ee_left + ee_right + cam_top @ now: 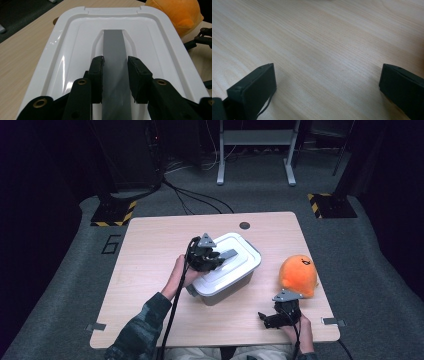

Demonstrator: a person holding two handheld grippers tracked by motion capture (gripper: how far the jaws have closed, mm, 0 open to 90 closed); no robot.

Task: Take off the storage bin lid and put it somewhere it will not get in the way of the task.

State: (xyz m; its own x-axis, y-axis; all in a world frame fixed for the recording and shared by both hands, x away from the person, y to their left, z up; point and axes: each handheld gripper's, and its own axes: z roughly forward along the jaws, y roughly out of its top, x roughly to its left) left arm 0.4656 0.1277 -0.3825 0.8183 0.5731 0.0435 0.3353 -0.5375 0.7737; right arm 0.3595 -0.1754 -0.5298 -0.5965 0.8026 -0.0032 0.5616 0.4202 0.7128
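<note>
— While the left gripper [115,65] sits over the white plastic lid [225,261] of the grey rectangular storage box [227,287], what do its jaws hold?
— They are clamped on the flat grey handle strip [113,50] that runs along the lid's recessed middle, one black pad against each edge.
— Where is the box?
— Near the middle of the pale wooden table [150,270], turned at an angle, lid on.
— And the right gripper [266,319]?
— Low over the bare wood near the table's front edge, jaws spread wide apart, nothing between them.
— Anything else?
— A round orange plush toy [298,275] rests to the right of the box, just beyond the right gripper.
</note>
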